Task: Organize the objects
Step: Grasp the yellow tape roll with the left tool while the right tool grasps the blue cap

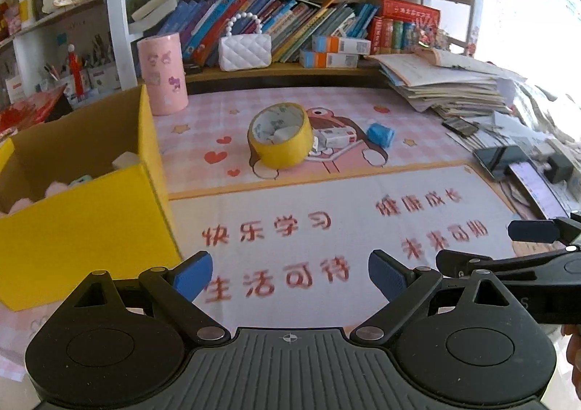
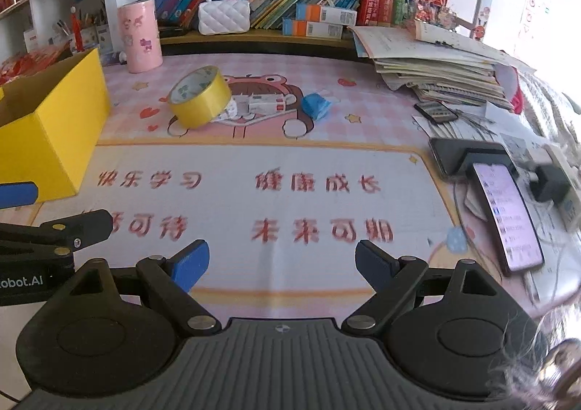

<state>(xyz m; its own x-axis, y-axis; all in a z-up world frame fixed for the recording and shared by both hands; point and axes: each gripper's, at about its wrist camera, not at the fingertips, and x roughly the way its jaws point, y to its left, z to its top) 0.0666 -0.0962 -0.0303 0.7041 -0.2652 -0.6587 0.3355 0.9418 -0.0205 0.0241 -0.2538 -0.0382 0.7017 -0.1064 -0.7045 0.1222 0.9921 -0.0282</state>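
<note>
A yellow tape roll [image 1: 280,136] [image 2: 199,101] stands tilted on the pink desk mat [image 1: 326,199], leaning on a small white box [image 1: 336,137] [image 2: 267,103]. A blue crumpled piece [image 1: 380,134] [image 2: 315,105] lies to the right of the box. A yellow cardboard box [image 1: 83,199] [image 2: 47,126] stands at the left with several small items inside. My left gripper [image 1: 290,275] is open over the mat's near part, nothing between its blue pads. My right gripper [image 2: 281,264] is open too, and empty. Each gripper shows at the edge of the other's view.
A pink cylinder [image 1: 163,74] [image 2: 139,34] stands behind the yellow box. A white quilted purse [image 1: 245,48] and books fill the shelf at the back. A paper stack [image 2: 435,68] and two phones [image 2: 508,214] lie on the right.
</note>
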